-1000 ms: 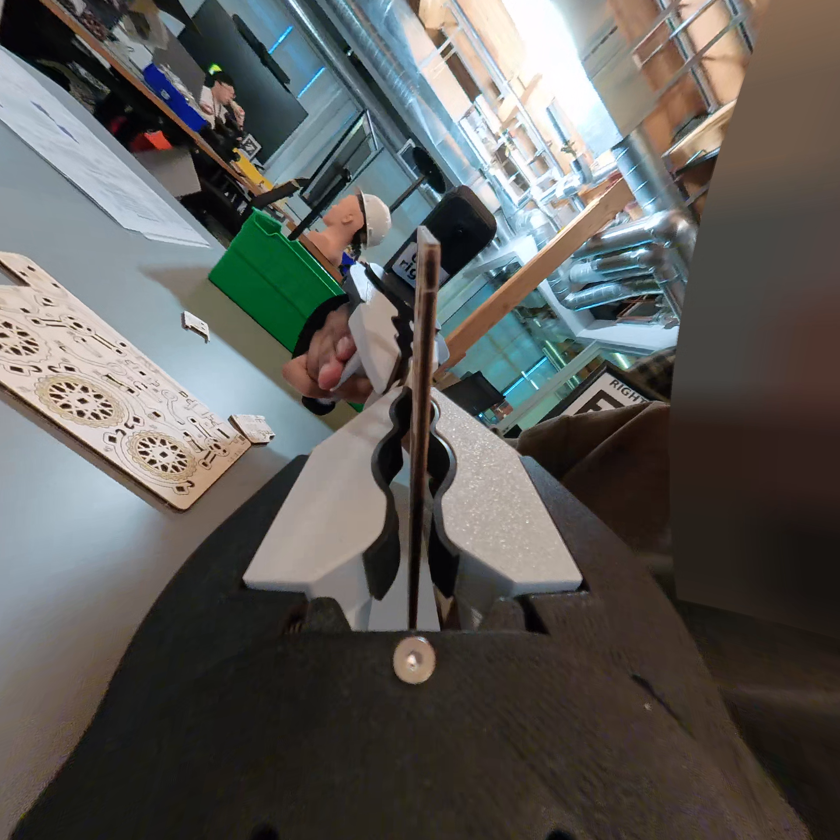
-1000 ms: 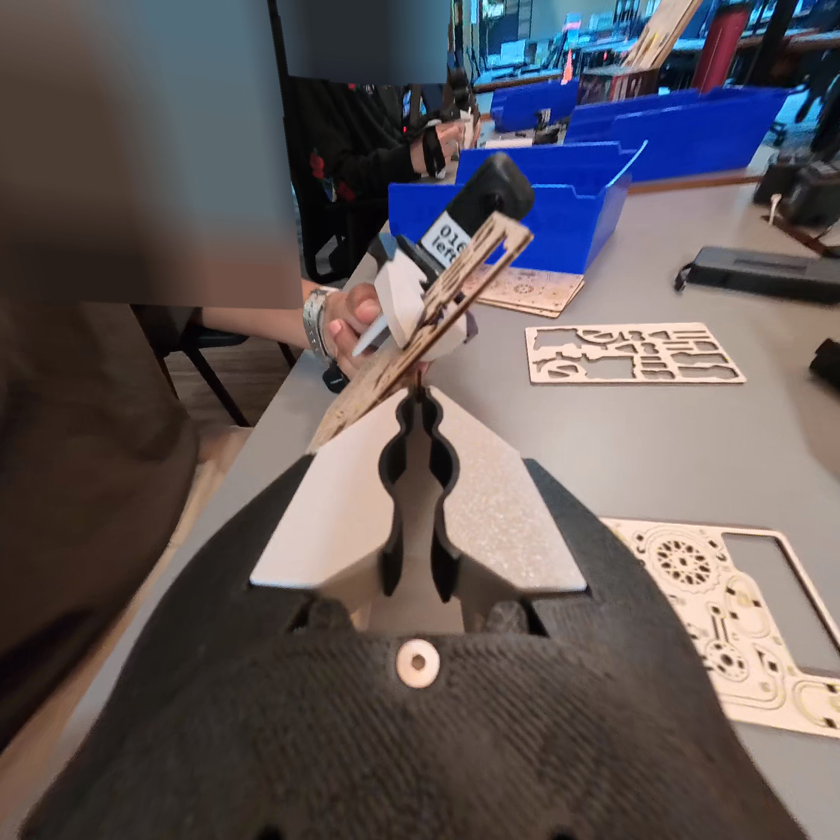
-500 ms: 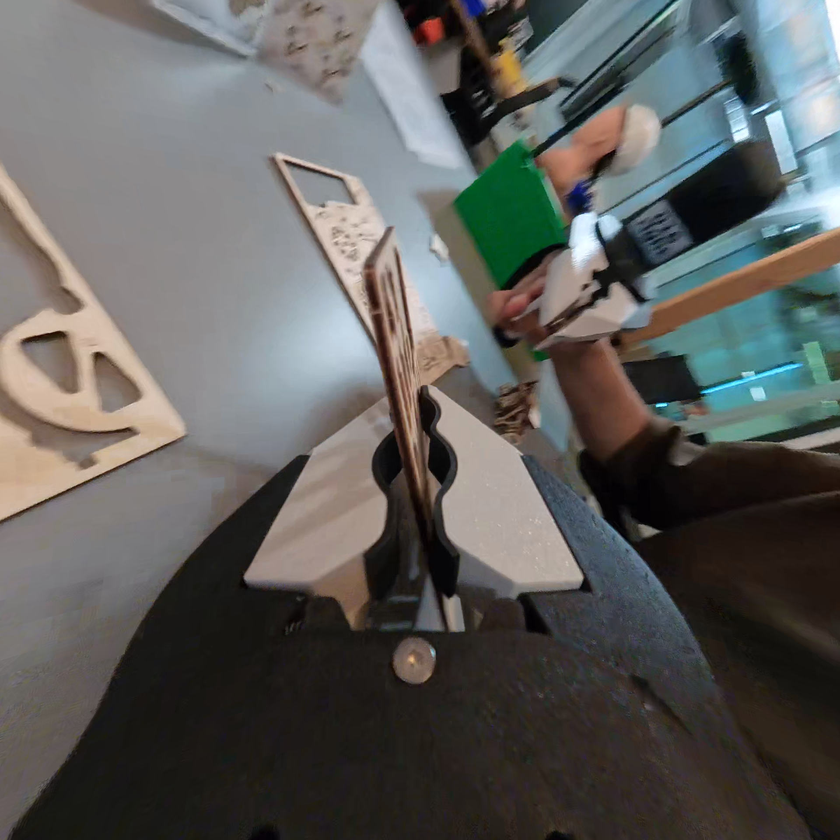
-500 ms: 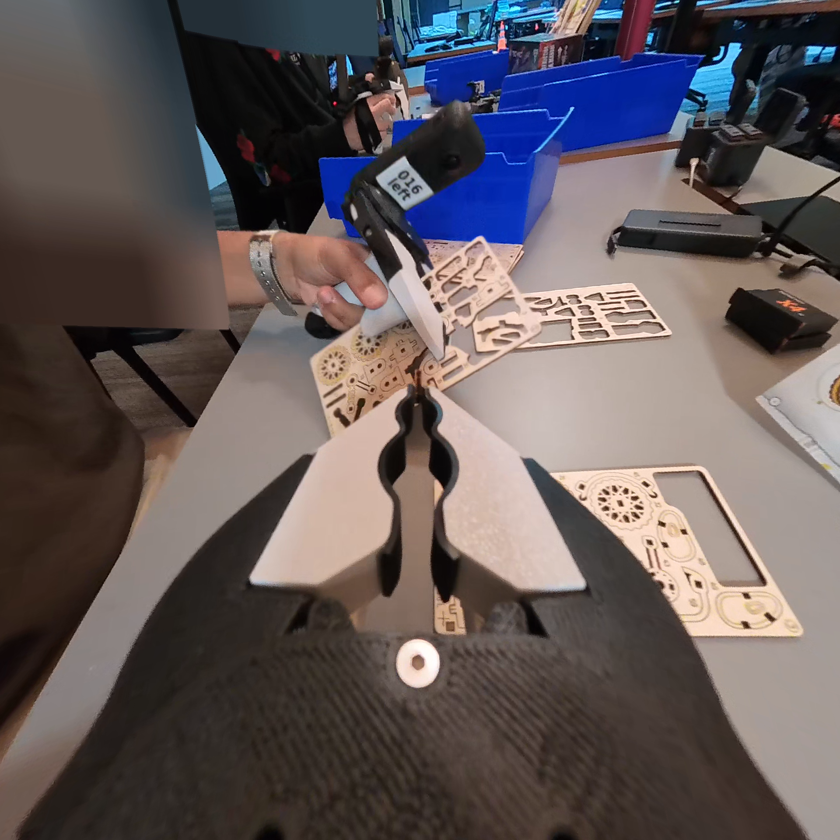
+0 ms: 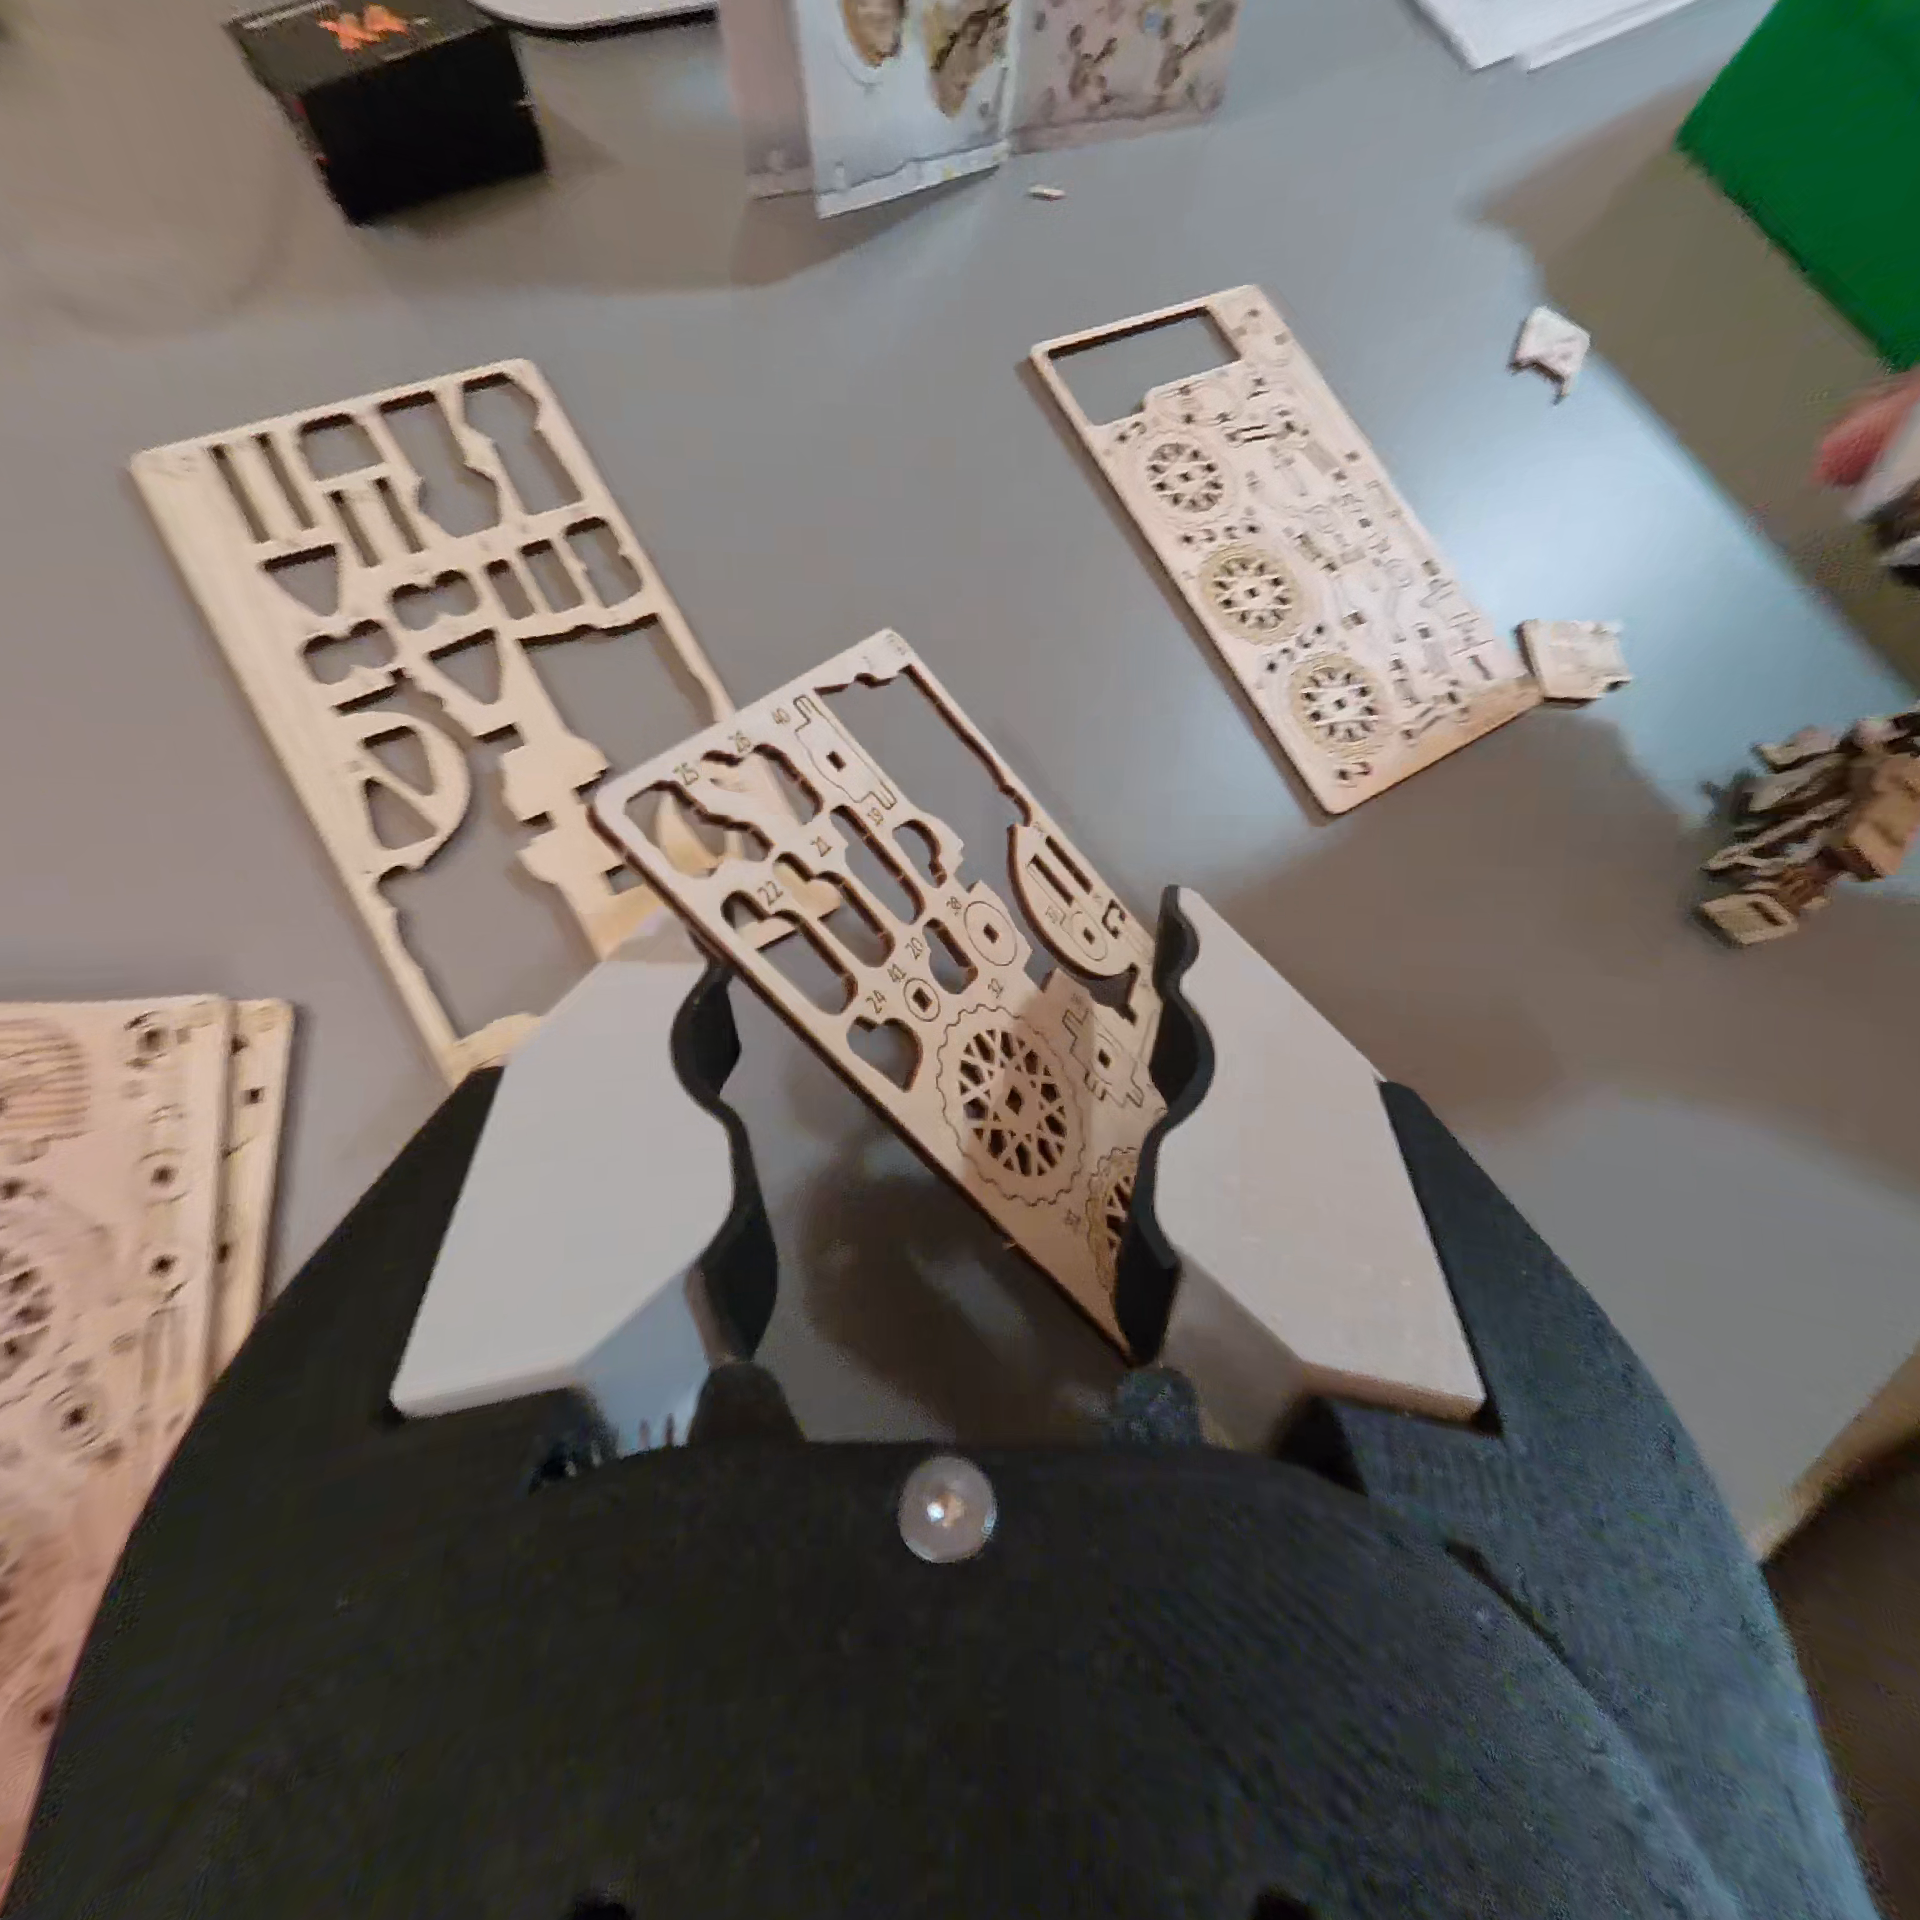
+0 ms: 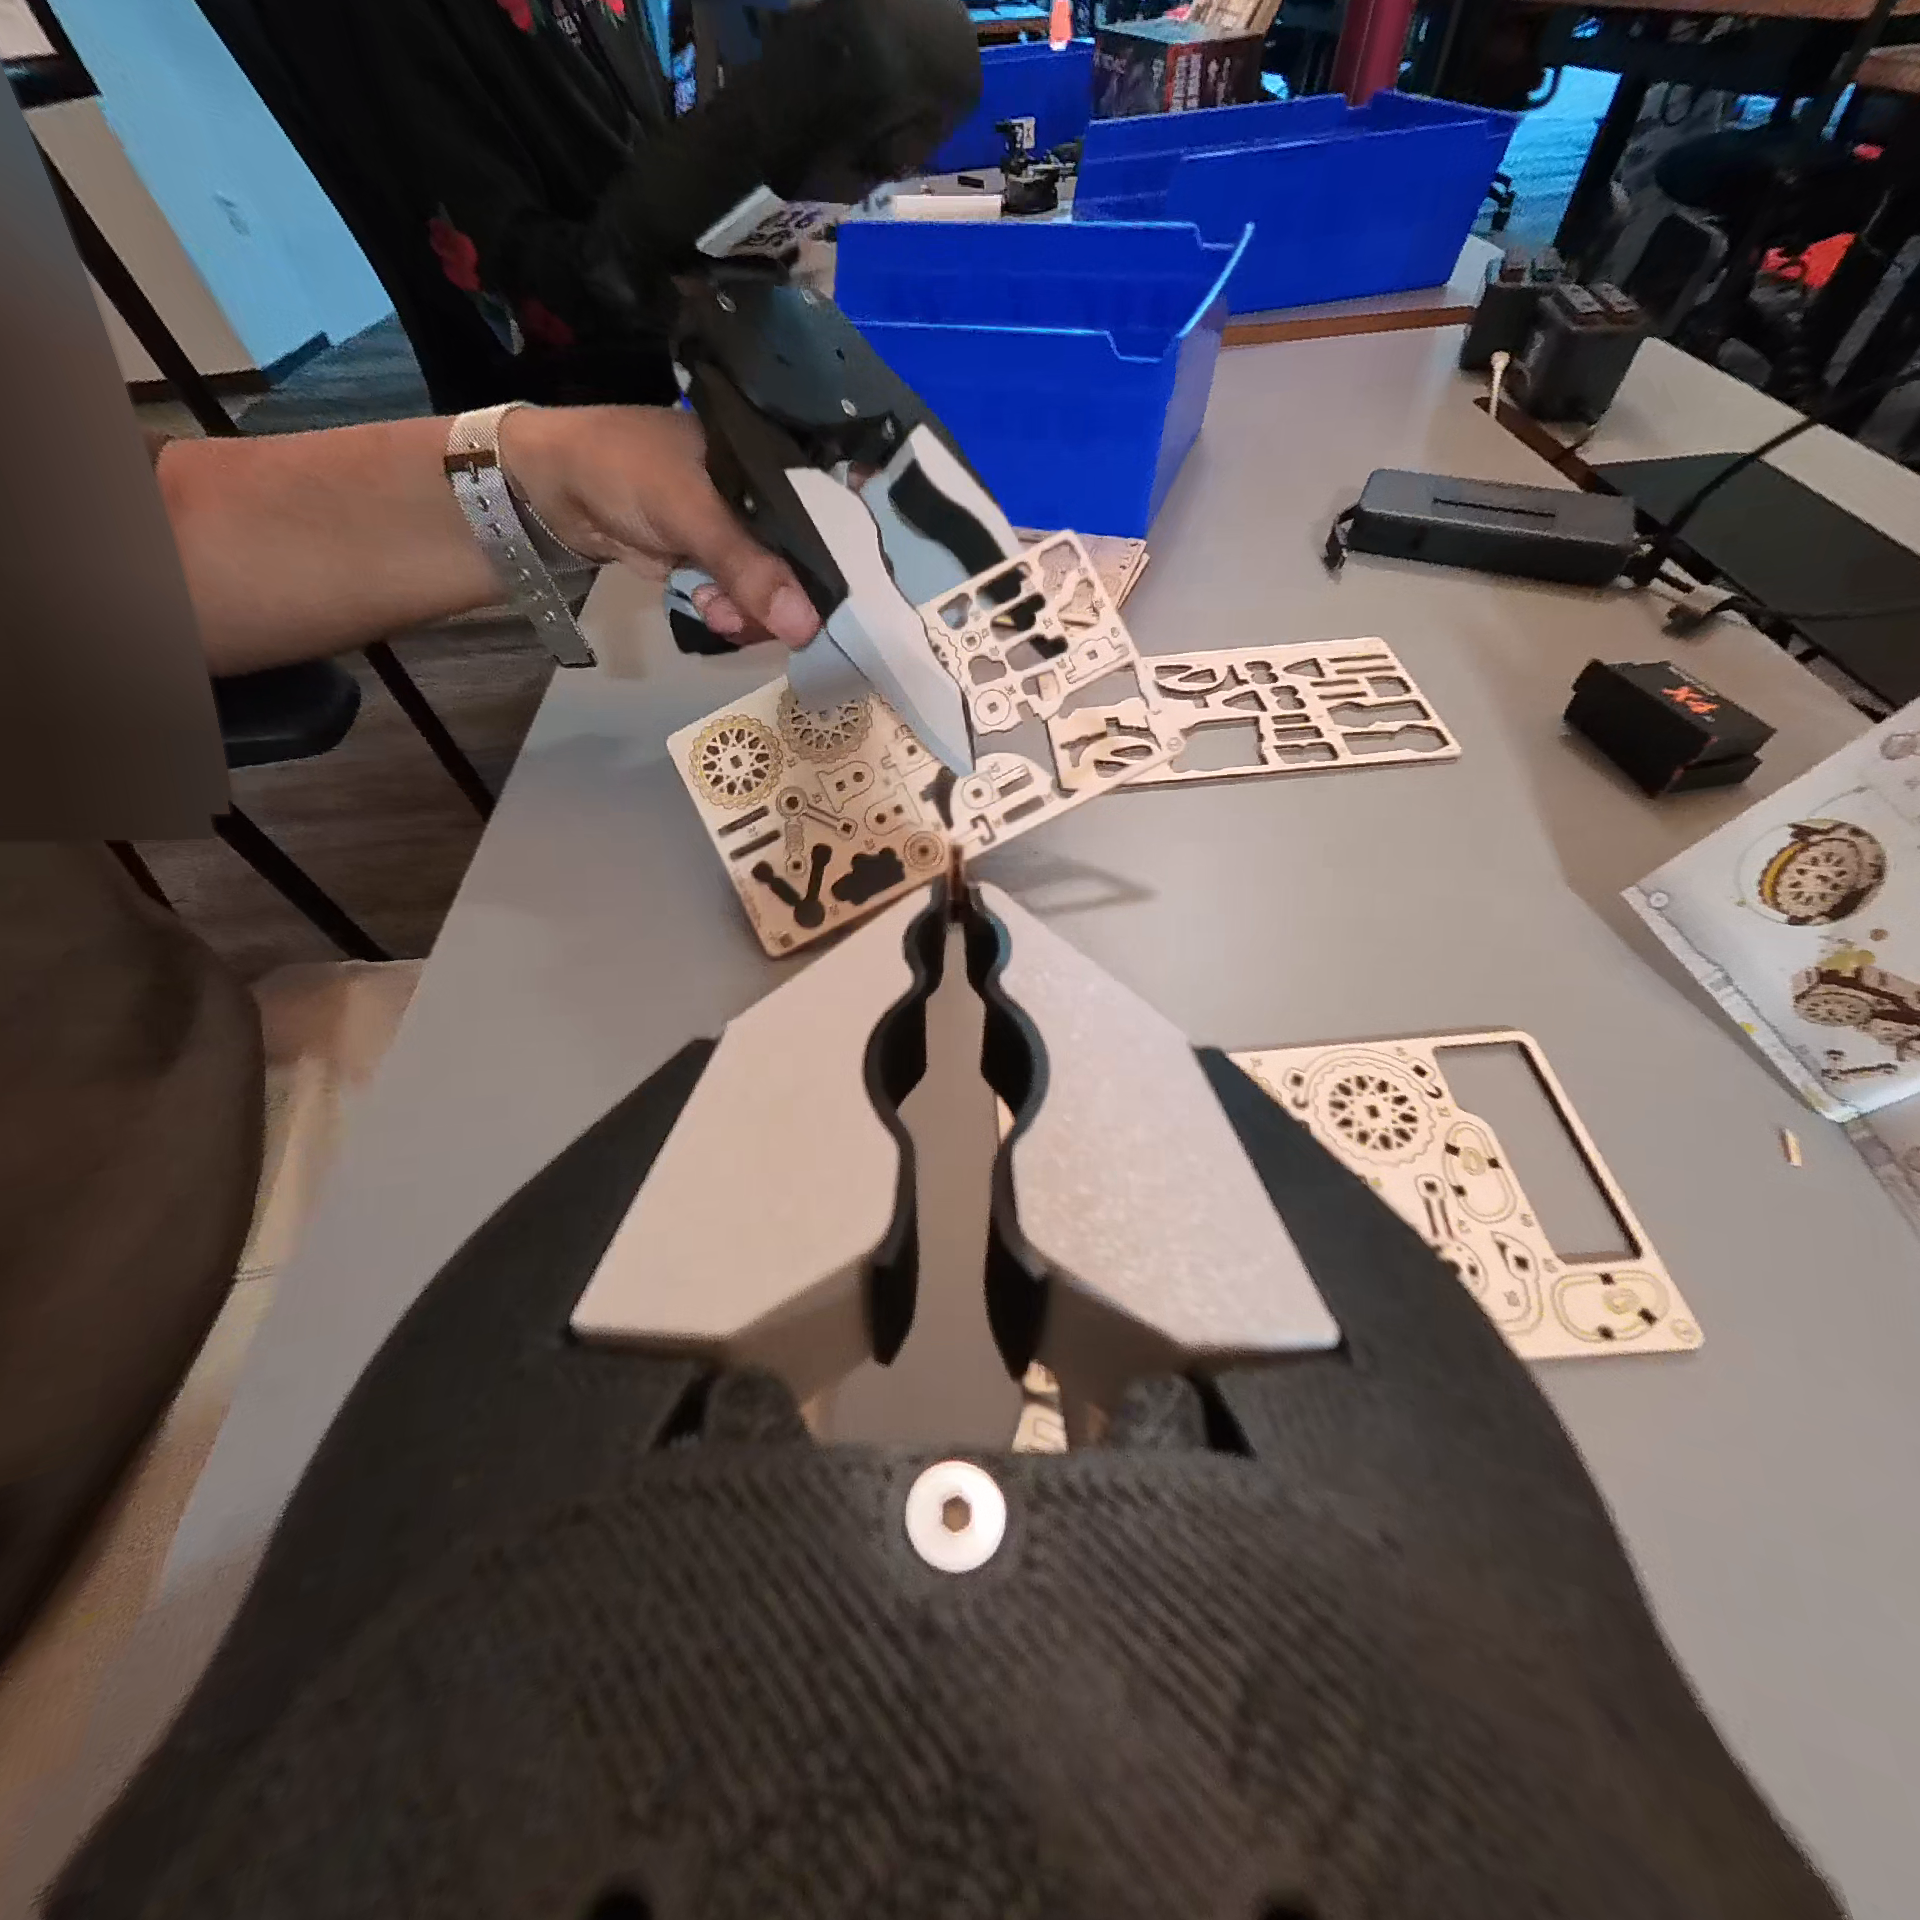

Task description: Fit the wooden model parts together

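Note:
My left gripper (image 5: 940, 945) is open, its jaws wide apart over the grey table (image 5: 883, 436). A laser-cut wooden sheet (image 5: 977, 1091) with gears and empty cut-outs stands tilted between them and leans on the right finger (image 5: 1164, 1039). In the right wrist view the same sheet (image 6: 810, 790) rests one end on the table, under the left gripper's finger (image 6: 873, 613). My right gripper (image 6: 956, 883) is shut just in front of the sheet's near edge. A thin brown wooden sliver (image 6: 957, 864) shows at its tips.
An emptied sheet (image 5: 416, 644), a gear sheet (image 5: 1299, 582), stacked sheets (image 5: 104, 1195), loose pieces (image 5: 1569, 660) and a small wooden assembly (image 5: 1808, 831) lie around. A black box (image 5: 405, 114), booklet (image 5: 987, 83), green bin (image 5: 1818, 156) and blue bin (image 6: 1029, 364) stand behind.
My left gripper has swung down to the table and opened; the sheet it clamped upright now leans loose between its jaws. The right gripper stays shut and now faces down at the table.

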A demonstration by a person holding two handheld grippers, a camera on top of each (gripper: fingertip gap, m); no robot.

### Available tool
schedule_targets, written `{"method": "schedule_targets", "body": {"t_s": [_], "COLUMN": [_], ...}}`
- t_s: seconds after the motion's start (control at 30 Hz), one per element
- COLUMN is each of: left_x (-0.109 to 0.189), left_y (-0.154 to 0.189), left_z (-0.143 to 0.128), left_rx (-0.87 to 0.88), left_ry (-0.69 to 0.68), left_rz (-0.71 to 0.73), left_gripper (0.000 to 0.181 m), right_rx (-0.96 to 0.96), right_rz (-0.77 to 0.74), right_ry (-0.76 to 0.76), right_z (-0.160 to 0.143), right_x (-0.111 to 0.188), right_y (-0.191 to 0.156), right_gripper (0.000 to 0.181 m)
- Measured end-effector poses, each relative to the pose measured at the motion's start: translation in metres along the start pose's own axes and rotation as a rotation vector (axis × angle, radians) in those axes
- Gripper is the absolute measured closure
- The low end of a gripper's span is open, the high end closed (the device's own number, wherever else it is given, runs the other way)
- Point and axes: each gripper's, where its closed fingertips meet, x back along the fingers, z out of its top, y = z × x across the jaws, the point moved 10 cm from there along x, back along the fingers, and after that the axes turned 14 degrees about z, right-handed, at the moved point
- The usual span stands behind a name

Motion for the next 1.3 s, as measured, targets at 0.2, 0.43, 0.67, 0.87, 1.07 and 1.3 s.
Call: {"method": "schedule_targets", "body": {"t_s": [0.2,0.43,0.67,0.87,1.07,1.3], "left_x": [0.022,0.056,0.043,0.019,0.009,0.006], "left_y": [-0.013,0.018,0.137,0.187,0.205,0.216], "left_z": [0.008,0.023,-0.008,-0.041,-0.035,-0.040], "left_rx": [0.000,0.055,0.087,0.076,-0.029,-0.124], "left_ry": [0.101,0.332,0.229,0.083,0.047,0.018], "left_rz": [0.146,-0.012,-0.686,-0.824,-0.889,-0.943], "left_gripper": [0.086,0.112,0.138,0.144,0.151,0.163], "right_rx": [-0.035,-0.081,-0.279,-0.405,-0.442,-0.440], "right_rz": [-0.092,-0.206,-0.234,-0.225,-0.205,-0.174], "right_ry": [0.002,0.064,0.147,0.099,0.087,0.117], "right_z": [-0.004,-0.012,-0.048,-0.076,-0.090,-0.091], "right_x": [0.014,0.038,0.041,0.037,0.041,0.045], "right_y": [-0.021,-0.065,-0.118,-0.139,-0.149,-0.155], "right_gripper": [0.181,0.181,0.181,0.181,0.181,0.181]}}
